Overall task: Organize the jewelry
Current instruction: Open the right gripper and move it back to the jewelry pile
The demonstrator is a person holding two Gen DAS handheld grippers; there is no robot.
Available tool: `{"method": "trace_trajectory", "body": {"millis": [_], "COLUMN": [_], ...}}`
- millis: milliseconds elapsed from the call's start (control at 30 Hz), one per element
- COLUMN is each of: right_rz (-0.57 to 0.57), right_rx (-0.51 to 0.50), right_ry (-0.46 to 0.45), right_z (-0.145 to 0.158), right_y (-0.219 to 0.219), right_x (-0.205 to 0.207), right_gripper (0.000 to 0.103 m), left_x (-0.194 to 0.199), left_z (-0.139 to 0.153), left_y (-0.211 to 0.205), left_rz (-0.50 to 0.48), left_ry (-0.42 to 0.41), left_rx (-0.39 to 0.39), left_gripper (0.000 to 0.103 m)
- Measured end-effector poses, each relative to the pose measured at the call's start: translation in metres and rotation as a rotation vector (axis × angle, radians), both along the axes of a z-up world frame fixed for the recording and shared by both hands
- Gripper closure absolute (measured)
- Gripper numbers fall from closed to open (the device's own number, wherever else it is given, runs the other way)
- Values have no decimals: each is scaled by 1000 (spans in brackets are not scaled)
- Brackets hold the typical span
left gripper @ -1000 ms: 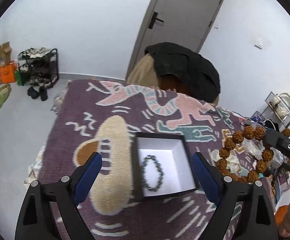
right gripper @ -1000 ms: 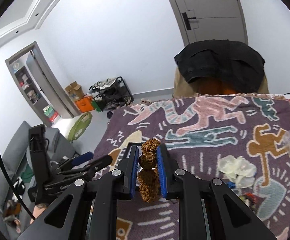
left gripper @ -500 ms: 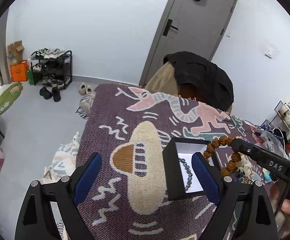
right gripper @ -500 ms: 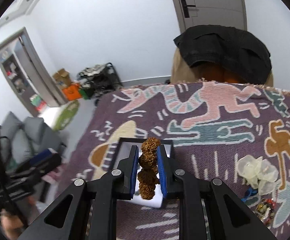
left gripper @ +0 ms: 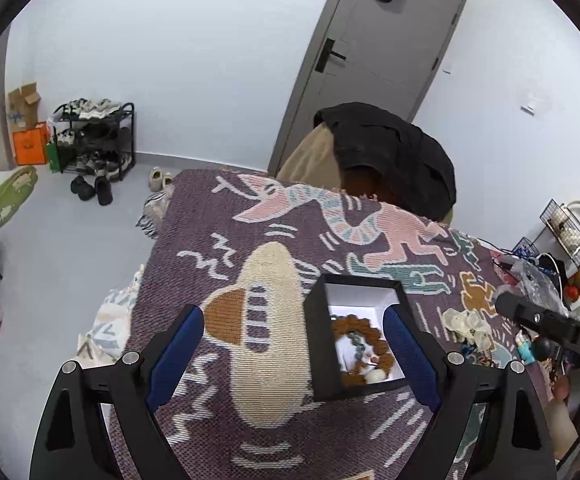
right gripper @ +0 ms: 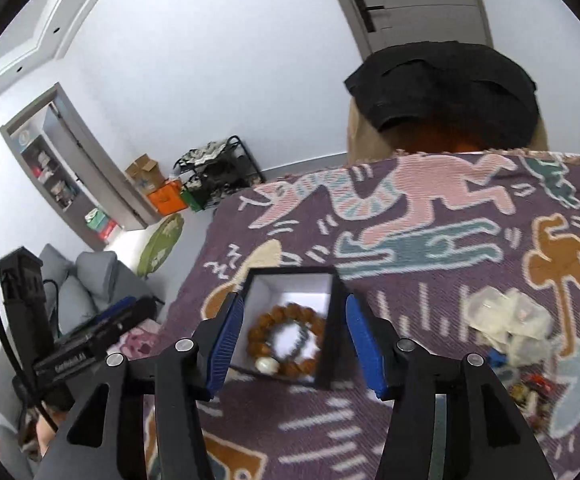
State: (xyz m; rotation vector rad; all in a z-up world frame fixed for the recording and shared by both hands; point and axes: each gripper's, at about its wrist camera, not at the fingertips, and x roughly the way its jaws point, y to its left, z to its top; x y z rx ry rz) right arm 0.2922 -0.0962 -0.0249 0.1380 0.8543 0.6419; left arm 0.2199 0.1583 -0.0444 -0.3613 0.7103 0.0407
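Brown seed-bead bracelet [right gripper: 285, 336] lies flat in the black white-lined box [right gripper: 332, 320], directly below the just-opened, empty right gripper [right gripper: 294, 344]; left gripper [left gripper: 294, 354] gapes empty.

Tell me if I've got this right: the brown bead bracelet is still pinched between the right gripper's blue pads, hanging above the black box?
Not quite. The right wrist view shows the brown bead bracelet lying inside the black box; the right gripper has just been opening, nothing between its pads.

Coarse woven blanket [right gripper: 430, 264], knobbly bracelet [right gripper: 287, 336]
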Motion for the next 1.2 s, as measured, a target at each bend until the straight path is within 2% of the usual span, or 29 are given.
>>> {"method": "trace_trajectory", "body": {"millis": [300, 467, 533, 700, 867, 967, 1000, 1067, 1200], "right_rz": [-68, -113, -128, -212, -273, -301, -303, -307, -317], "right_rx": [-13, -7, 1, 26, 39, 44, 45, 43, 50], "right_ry": [-78, -105, -103, -82, -45, -29, -24, -3, 47], "right_z": [12, 14, 11, -5, -26, -35, -38, -44, -58], "right_y": [-66, -95, -106, -142, -172, -186, -189, -193, -200], "right_x": [-31, -47, -51, -61, -64, -65, -65, -64, -57], "right_gripper": [18, 6, 5, 5, 5, 7, 9, 22, 36], "left_x": [-6, -7, -8, -9, -9, -7, -6, -5, 0], "left_z": [16, 20, 21, 21, 20, 16, 15, 13, 7], "left_y": [-43, -68, -78, -107, -138, -155, -159, -168, -183], "left_rz": [-52, -100, -120, -185, -244, -286, -294, -312, -341], "left_ry": [-37, -34, -42, -47, -54, -46, -46, -43, -22], "left_rx": [59, 46, 46, 53, 116, 129, 126, 121, 119], "left_gripper": [11, 7, 3, 2, 2, 2, 3, 6, 17]}}
